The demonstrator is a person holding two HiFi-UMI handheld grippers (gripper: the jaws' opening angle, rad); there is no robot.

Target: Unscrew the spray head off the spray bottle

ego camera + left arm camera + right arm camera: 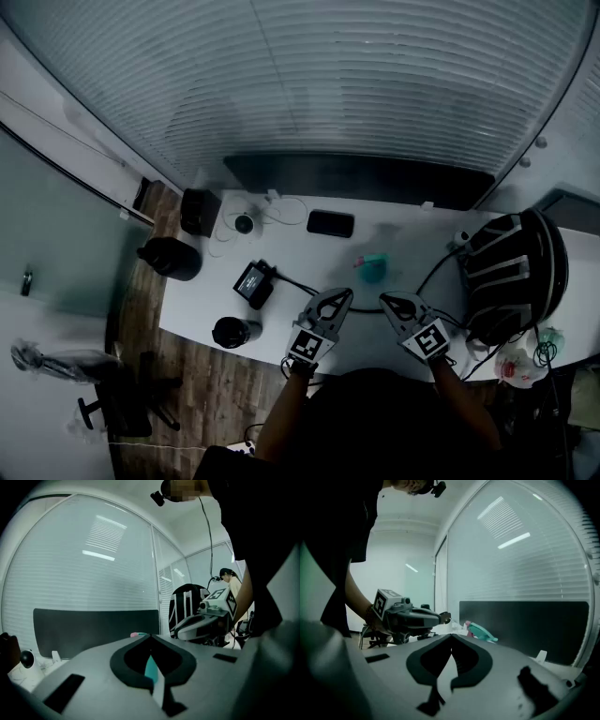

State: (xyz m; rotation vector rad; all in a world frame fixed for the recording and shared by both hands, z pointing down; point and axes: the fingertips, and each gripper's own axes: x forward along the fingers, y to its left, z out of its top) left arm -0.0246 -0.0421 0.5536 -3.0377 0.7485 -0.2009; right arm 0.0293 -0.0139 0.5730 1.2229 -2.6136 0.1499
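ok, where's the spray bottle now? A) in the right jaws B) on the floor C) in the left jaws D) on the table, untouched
D: the spray bottle sits on the table beyond the left gripper and right gripper, both with jaws shut and empty.

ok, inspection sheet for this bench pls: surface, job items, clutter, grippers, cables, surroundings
Surface: white table, mostly bare in the middle.
Job's things: teal spray bottle on the table just ahead of both grippers, not held.
Clutter: phone, small screen device, dark cup, black box, striped bag at the right end.
Grippers: left gripper and right gripper both shut, empty, over the near edge.
Cables: black cable from the screen device; white cable by the phone; another black cable toward the bag.
Surroundings: blinds behind the table, wood floor, chair at left.
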